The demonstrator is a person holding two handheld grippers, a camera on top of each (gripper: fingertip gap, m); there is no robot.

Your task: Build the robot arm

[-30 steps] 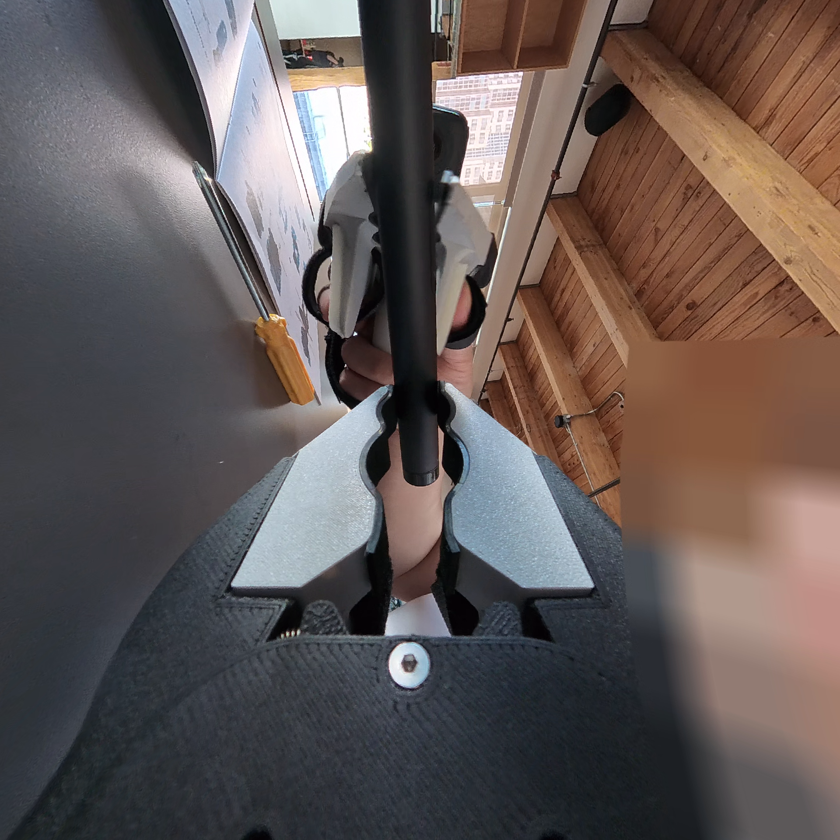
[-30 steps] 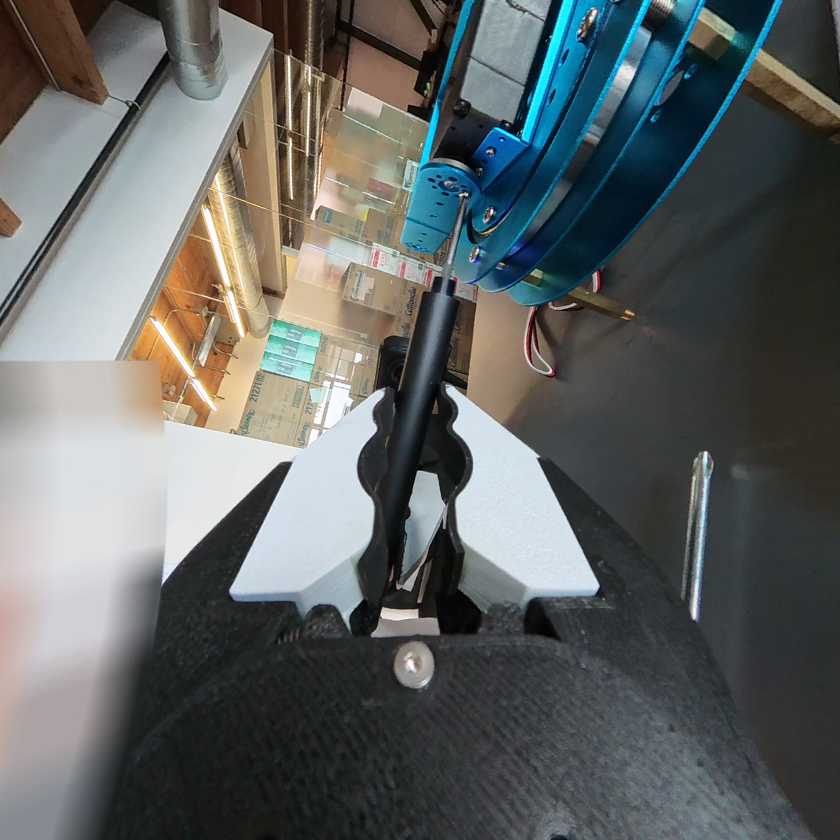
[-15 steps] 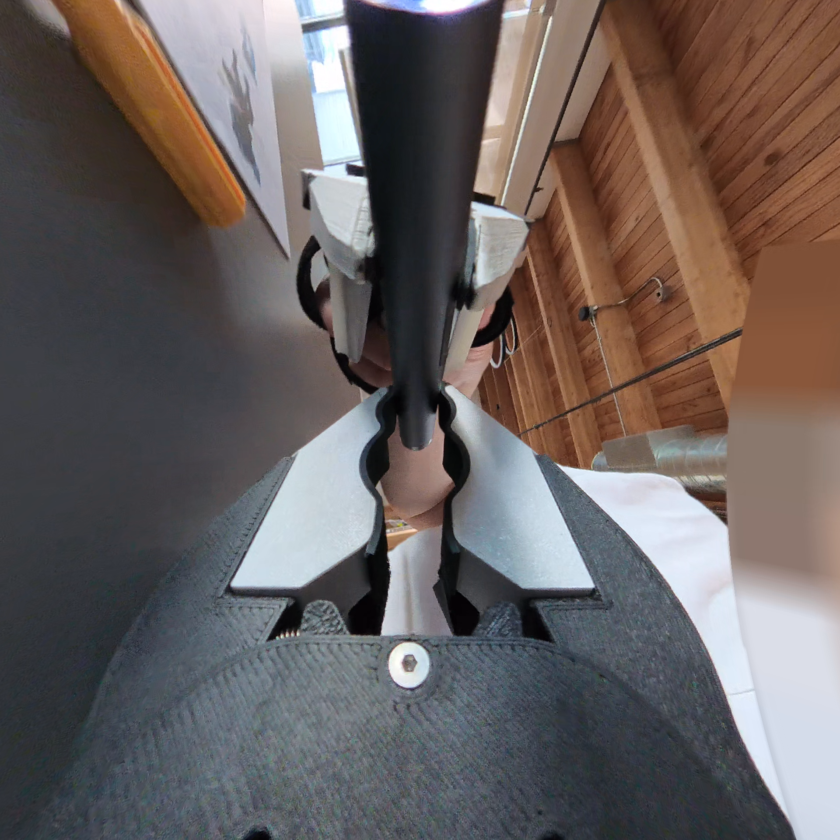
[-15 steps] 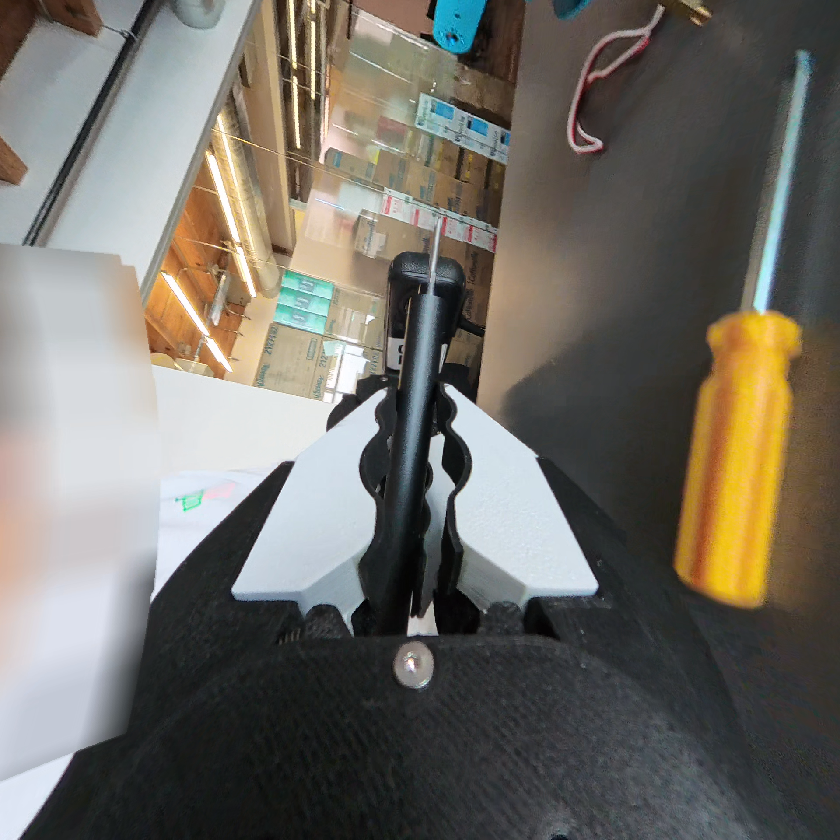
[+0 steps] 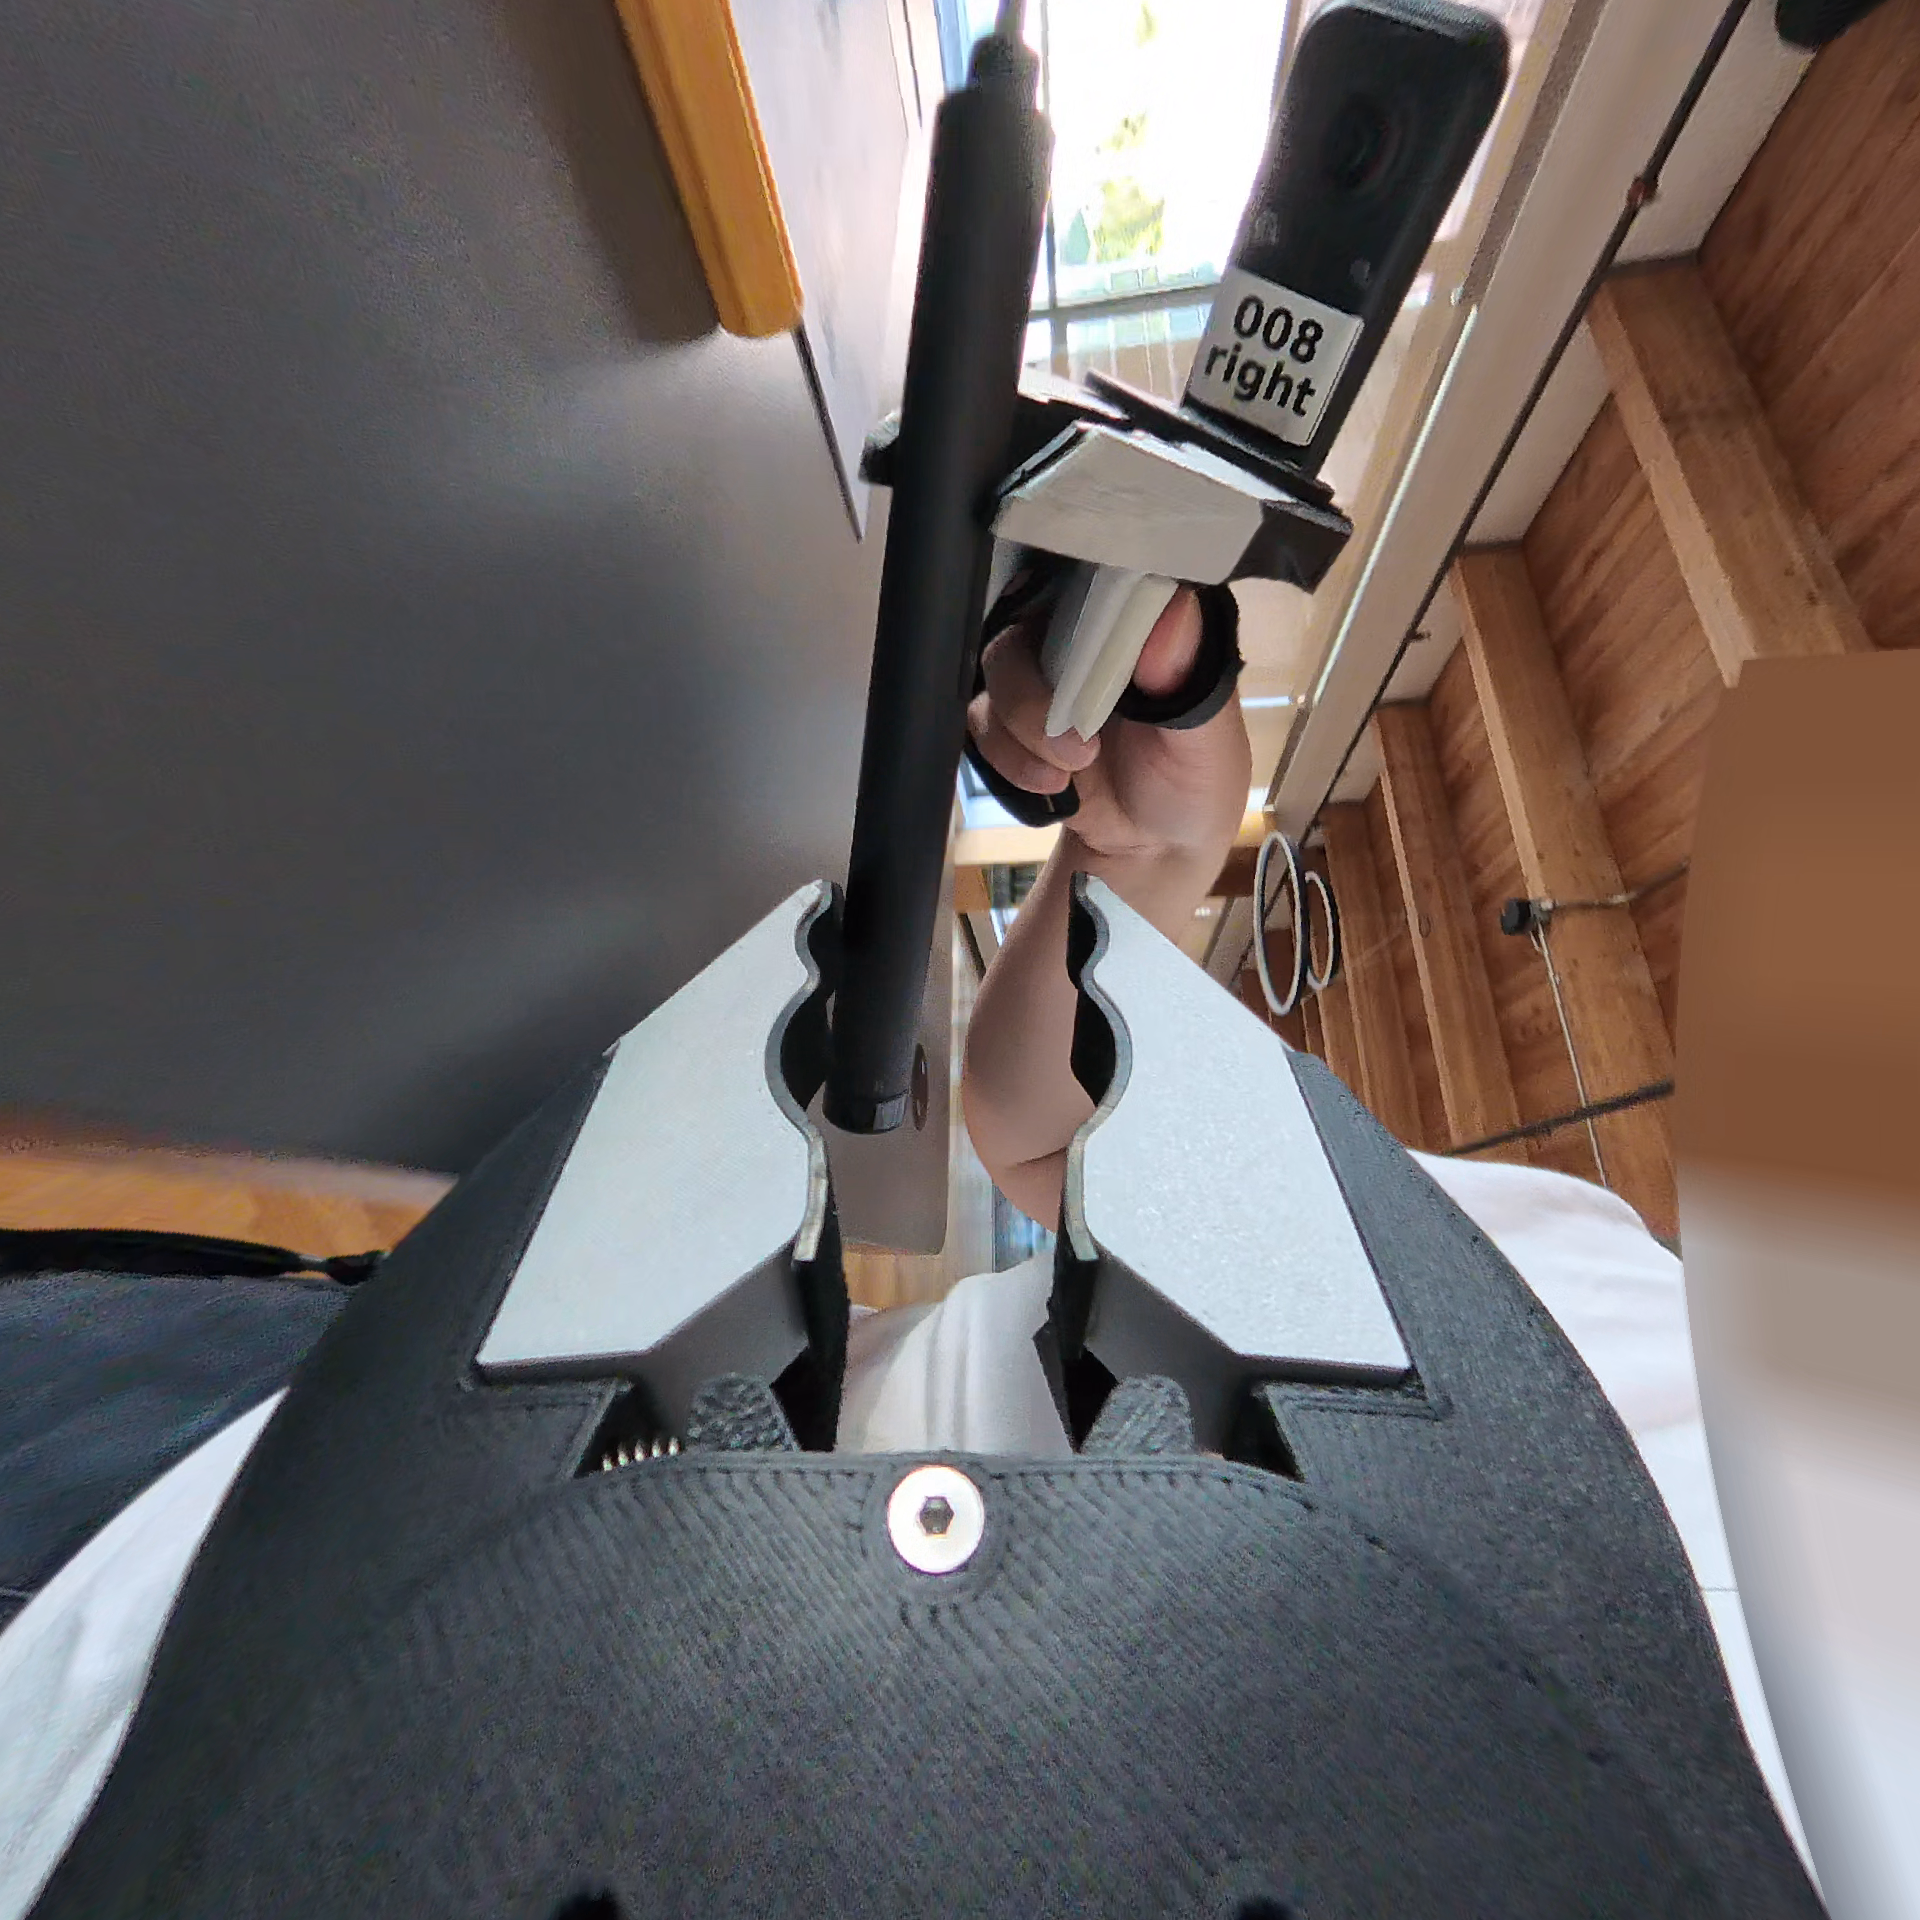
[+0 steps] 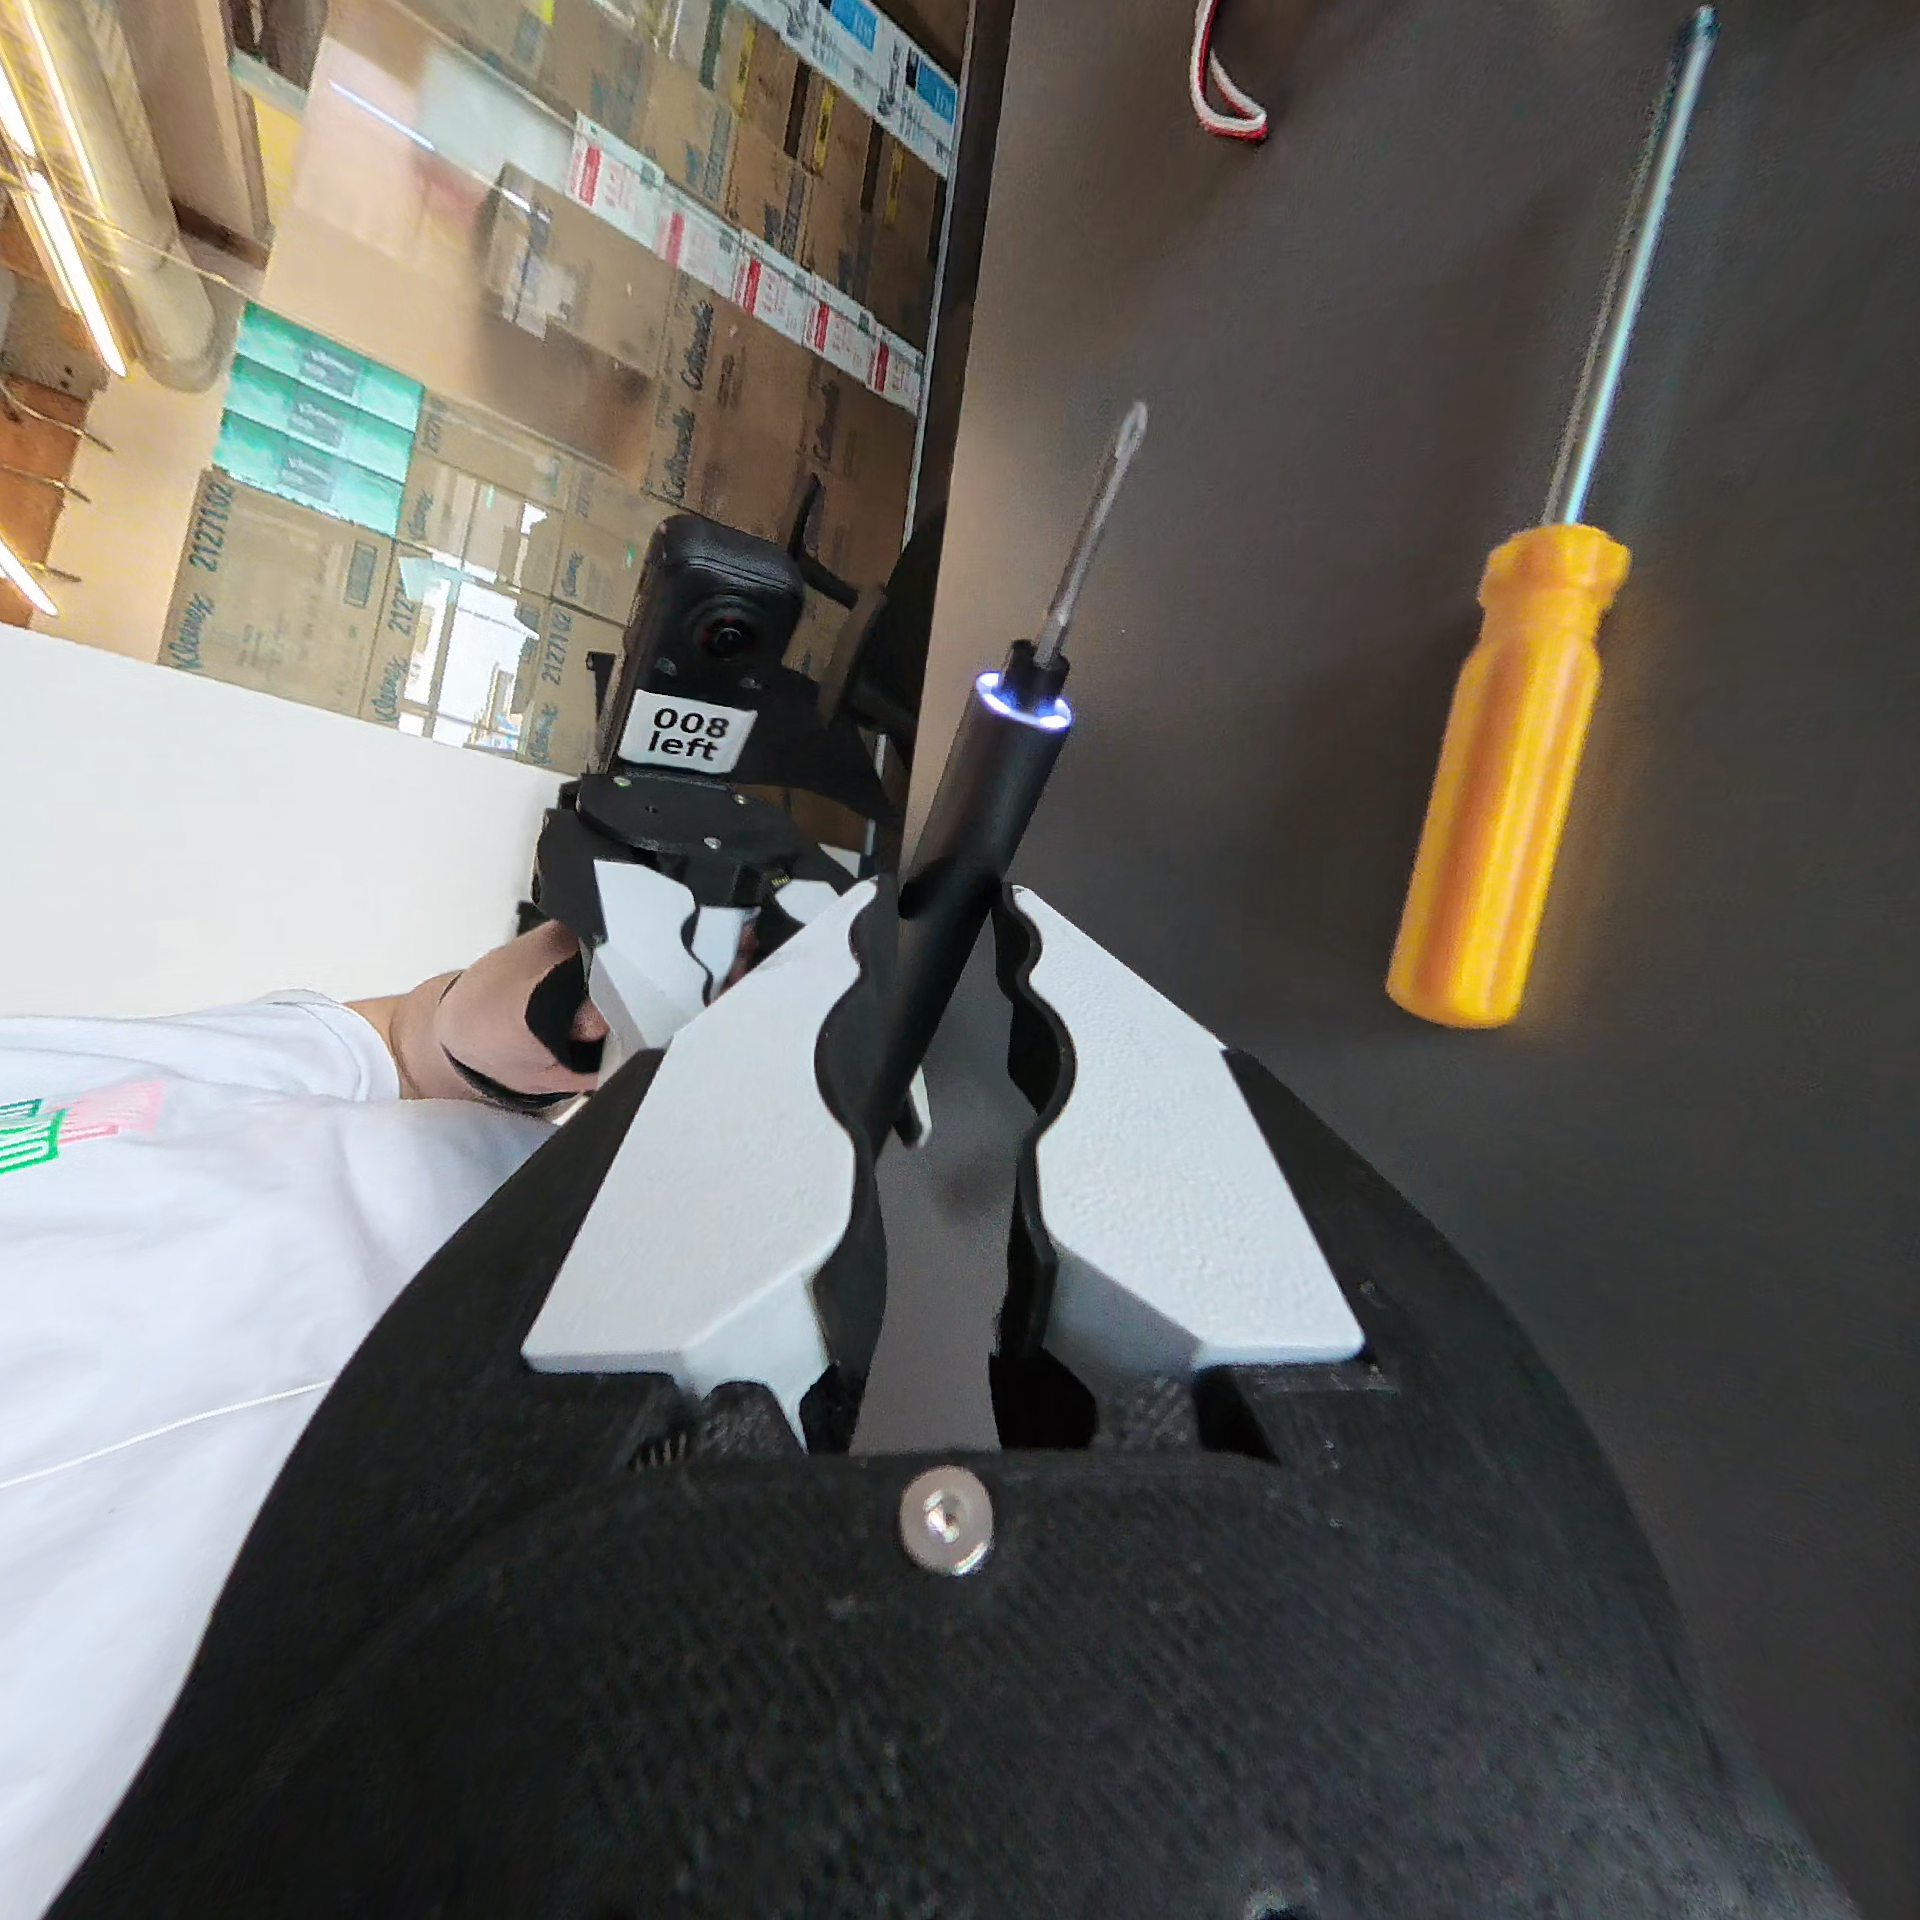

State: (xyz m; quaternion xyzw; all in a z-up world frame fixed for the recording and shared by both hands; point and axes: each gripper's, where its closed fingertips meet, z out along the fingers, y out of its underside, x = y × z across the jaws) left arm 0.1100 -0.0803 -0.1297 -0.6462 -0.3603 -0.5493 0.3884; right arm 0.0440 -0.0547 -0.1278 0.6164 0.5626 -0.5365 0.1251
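Since half a second ago both grippers' jaws have parted. Left gripper (image 5: pixel 948 997), lower centre of its view, stands wide open; the black powered screwdriver (image 5: pixel 914 623) rests only against its left finger. Right gripper (image 6: pixel 940 1049), lower centre of its view, grips the same tool loosely between partly open jaws, bit up, ring light lit. An orange-handled screwdriver (image 6: pixel 1507 769) lies at right on the dark worktop (image 6: pixel 1351 416). Risk: with this slack hold the tool may slip, tilt or fall.

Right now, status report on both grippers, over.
Right gripper shut on black electric screwdriver. Left gripper open, tool's tail against one finger. Orange screwdriver apart, on dark mat.
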